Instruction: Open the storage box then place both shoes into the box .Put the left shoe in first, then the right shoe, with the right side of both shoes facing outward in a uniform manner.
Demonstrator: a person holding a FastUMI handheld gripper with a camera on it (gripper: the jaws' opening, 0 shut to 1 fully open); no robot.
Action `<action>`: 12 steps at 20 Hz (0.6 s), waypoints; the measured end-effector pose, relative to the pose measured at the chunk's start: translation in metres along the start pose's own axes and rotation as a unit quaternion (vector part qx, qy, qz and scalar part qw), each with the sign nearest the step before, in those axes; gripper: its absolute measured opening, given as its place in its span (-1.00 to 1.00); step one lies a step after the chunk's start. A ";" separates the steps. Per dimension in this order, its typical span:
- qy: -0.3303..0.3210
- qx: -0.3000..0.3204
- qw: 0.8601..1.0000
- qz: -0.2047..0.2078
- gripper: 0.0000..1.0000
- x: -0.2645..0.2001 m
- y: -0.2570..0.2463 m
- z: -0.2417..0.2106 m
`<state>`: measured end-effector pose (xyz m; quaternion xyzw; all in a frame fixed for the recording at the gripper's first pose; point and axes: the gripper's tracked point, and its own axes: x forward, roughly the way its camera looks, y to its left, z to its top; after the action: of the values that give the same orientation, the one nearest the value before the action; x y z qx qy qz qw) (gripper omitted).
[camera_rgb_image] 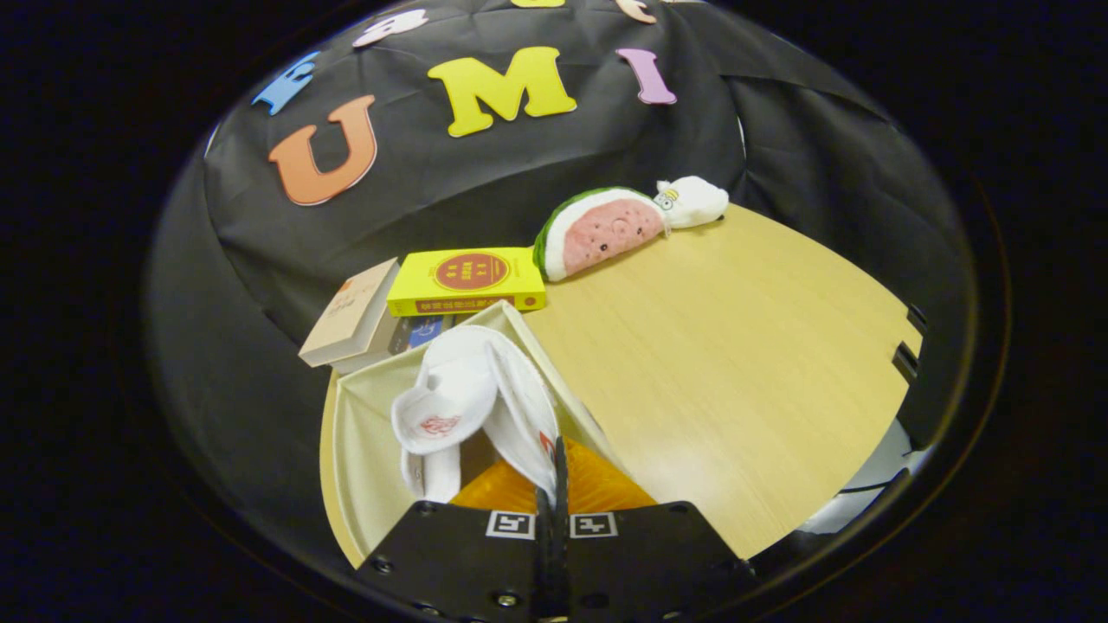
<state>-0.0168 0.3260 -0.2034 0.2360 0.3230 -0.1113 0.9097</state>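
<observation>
Shows the gripper closed almost flat, both fingers nipping a thin white edge of the white shoe, seemingly the collar or side wall beside the opening. Carries the shoe just ahead of the fingertips, tongue and its red mark turned up and leaning away, over the open storage box, within its cream walls. Cannot settle whether the shoe already rests on the box floor or hangs above it, nor whether it is the left or the right one.

Reveals a ribbed orange surface directly under the fingers; may be this shoe's sole or a second shoe lower down, too cramped to tell.

Judging by the folded, drooping upper: a light, soft shoe, cloth giving way under the pinch, likely to swing and twist about so narrow a hold. Suggests taking it at the firmer heel collar or across the sole edge, where stiffness keeps the facing steady. Looks unbreakable, though apt to slip out of a shallow bite.

Beyond the box, finds a yellow book stacked with a beige book, touching the box's far corner. Farther along the wooden table, near the cloth wall, places a watermelon plush with a small white plush against it.
</observation>
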 end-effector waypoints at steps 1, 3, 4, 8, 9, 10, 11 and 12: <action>0.001 -0.001 1.000 0.012 -0.89 0.000 0.002 -0.002; 0.012 -0.021 0.999 0.039 -0.37 -0.004 0.014 -0.011; 0.009 -0.039 0.998 0.045 -0.21 -0.010 0.013 -0.013; -0.029 -0.106 0.991 0.081 0.44 -0.032 0.023 0.010; -0.040 -0.117 0.988 0.093 0.49 -0.041 0.024 0.019; -0.056 -0.128 0.985 0.102 0.54 -0.050 0.023 0.031; -0.072 -0.140 0.982 0.108 0.60 -0.058 0.021 0.045; -0.088 -0.152 0.978 0.112 0.67 -0.068 0.017 0.058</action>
<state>-0.0316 0.3150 -0.1139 0.1193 0.2263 0.0215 0.9665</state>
